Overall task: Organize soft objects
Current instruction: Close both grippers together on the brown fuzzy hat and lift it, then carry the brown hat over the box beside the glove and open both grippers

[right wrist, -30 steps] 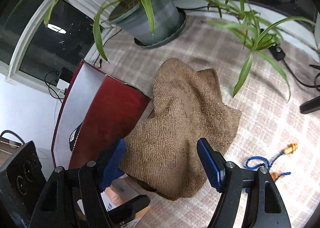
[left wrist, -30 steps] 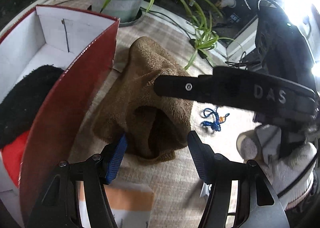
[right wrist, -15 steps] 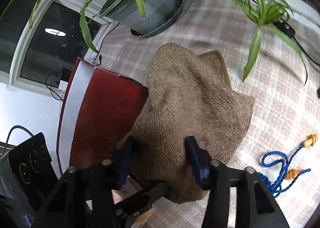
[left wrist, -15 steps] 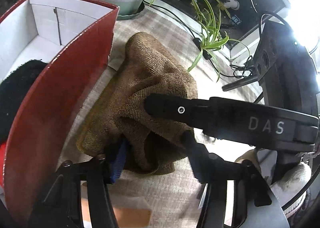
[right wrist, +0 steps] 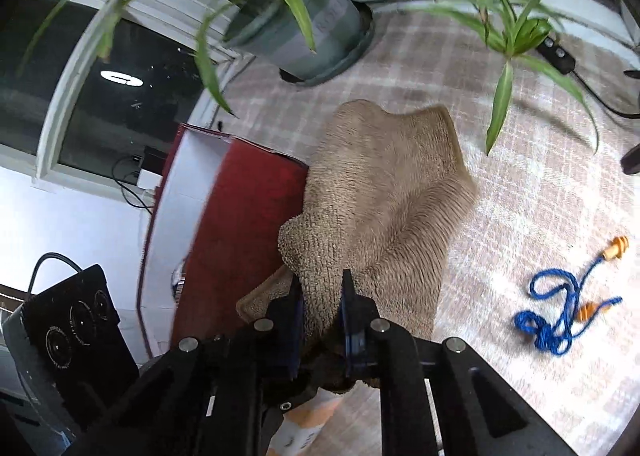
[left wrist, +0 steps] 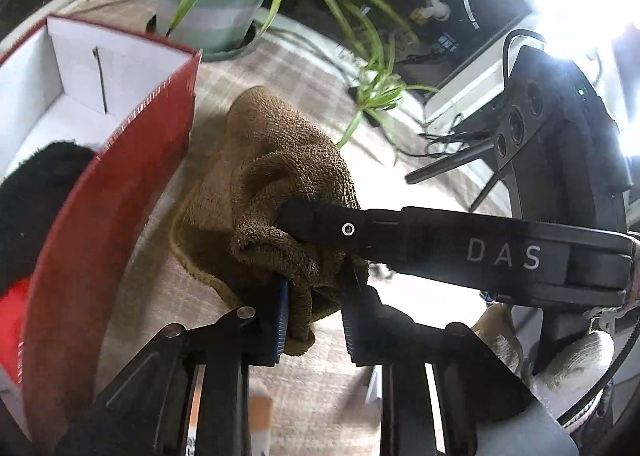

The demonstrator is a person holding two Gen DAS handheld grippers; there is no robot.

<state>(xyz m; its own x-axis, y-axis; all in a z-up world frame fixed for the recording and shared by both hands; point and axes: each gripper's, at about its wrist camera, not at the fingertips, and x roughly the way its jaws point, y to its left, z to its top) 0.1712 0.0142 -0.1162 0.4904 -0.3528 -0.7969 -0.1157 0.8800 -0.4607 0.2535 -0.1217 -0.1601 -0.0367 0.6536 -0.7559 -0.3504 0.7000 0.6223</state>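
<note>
To the left of both our grippers stands the red box (left wrist: 108, 192), white inside, with a black soft thing (left wrist: 36, 192) in it. Straight ahead the brown towel (right wrist: 384, 196) lies bunched on the checked cloth (right wrist: 540, 184), its near edge against the box wall. Our left gripper (left wrist: 314, 320) has just closed and pinches a towel fold; our right gripper (right wrist: 322, 326) has just closed too, clamping the near edge. Right of it lies a blue cord (right wrist: 560, 316).
</note>
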